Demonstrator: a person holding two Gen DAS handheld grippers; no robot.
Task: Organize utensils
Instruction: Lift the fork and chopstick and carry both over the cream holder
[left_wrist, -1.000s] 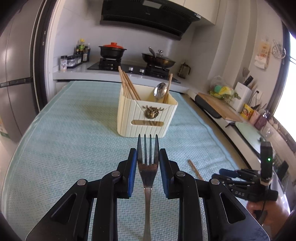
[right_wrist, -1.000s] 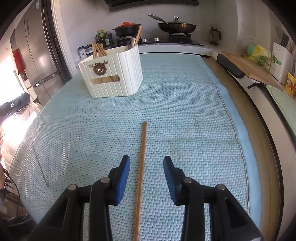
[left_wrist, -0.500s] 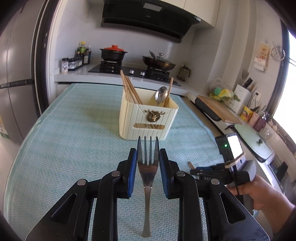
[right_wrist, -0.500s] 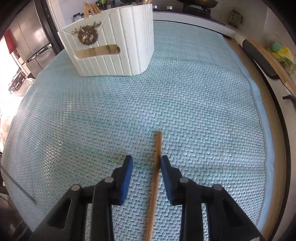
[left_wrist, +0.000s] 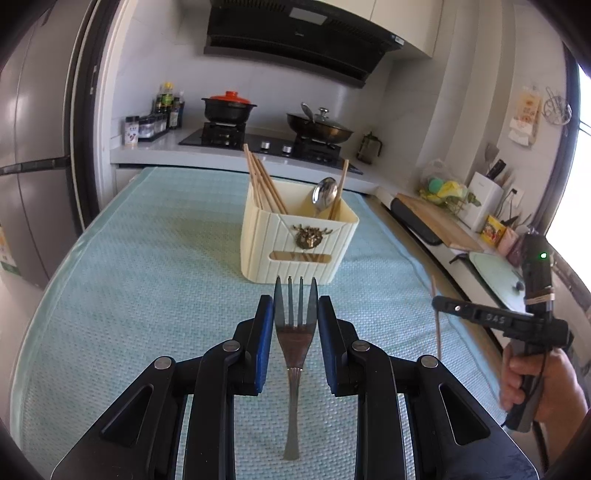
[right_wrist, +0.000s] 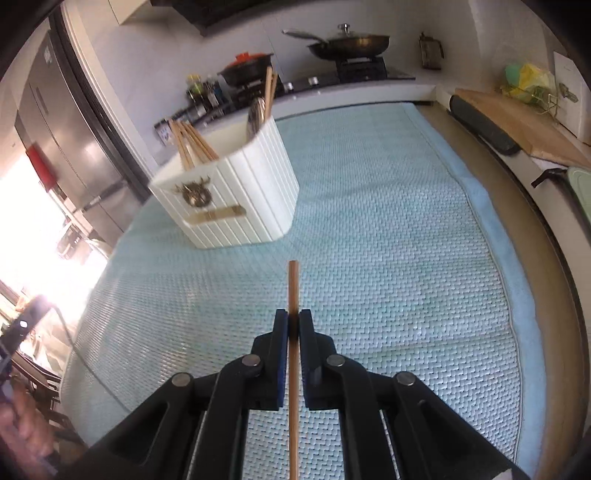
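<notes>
The pale blue woven mat (right_wrist: 388, 221) is covering the long counter you are working over, and the cream ribbed utensil caddy (left_wrist: 295, 240) is standing upright on it, ahead of both grippers. Inside, a bundle of wooden chopsticks (left_wrist: 264, 182) is leaning toward the left at one end, while a metal spoon (left_wrist: 324, 194) and one more chopstick are standing at the other.

Your left gripper (left_wrist: 295, 325) is clamping a steel fork (left_wrist: 295, 332) by the edges of its head; the fork's long axis is running straight along the fingers, tines pointing at the caddy, handle trailing back underneath.

Your right gripper (right_wrist: 293, 332) has just been closing, and its blue pads are now pinching a single wooden chopstick (right_wrist: 293, 288). In the right wrist view the stick is lying in line with the fingers, its short end projecting forward. In the left wrist view it is hanging nearly upright, clear of the mat.
</notes>
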